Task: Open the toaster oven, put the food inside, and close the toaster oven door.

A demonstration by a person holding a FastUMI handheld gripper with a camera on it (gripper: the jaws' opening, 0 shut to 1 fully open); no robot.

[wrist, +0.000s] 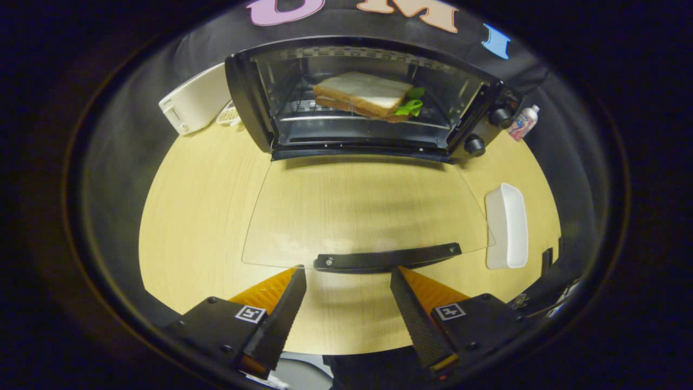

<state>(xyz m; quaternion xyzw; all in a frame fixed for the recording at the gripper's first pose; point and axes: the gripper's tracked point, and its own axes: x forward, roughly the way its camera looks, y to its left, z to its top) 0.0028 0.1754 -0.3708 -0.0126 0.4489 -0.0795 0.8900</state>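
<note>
A black toaster oven (373,97) stands at the back of the wooden table with its glass door (363,211) folded flat down toward me. A sandwich (365,95) with white bread and green lettuce lies on the rack inside. The door's black handle (387,256) sits just ahead of my fingertips. My gripper (348,273) is open, nothing between its fingers, and hovers right behind the handle's middle.
A white toaster (195,100) stands left of the oven, with a small dish (230,115) beside it. A small bottle (524,122) stands to the oven's right. A white rectangular tray (507,225) lies right of the open door on the table (195,216).
</note>
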